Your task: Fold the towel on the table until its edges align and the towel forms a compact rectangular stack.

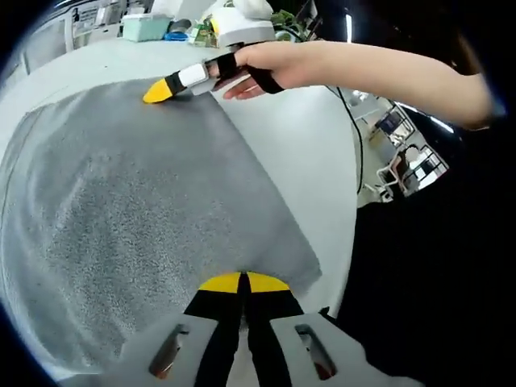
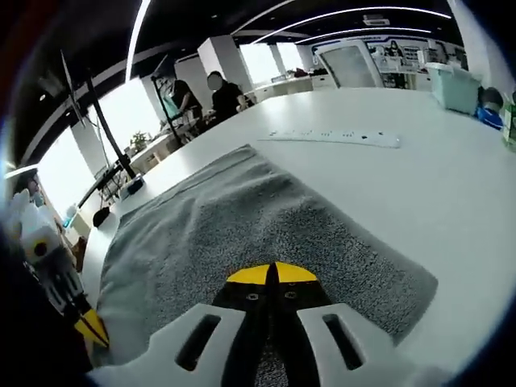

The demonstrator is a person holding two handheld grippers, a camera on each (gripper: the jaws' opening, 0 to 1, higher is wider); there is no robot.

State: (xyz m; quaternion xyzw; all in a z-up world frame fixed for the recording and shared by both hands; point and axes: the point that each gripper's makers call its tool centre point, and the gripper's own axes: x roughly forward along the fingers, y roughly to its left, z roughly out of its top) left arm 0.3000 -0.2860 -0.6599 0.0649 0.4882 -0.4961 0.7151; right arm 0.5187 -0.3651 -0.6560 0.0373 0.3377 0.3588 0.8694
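A grey towel (image 1: 153, 210) lies flat on the white surface (image 1: 322, 153). Left gripper (image 1: 242, 282) and right gripper (image 2: 272, 274), fingers clenched, each pinch a towel edge at lower frame.

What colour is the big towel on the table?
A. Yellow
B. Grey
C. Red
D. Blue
B: the towel spread over the white table is grey in both views; only the tips of each tool are yellow, like the left tool.
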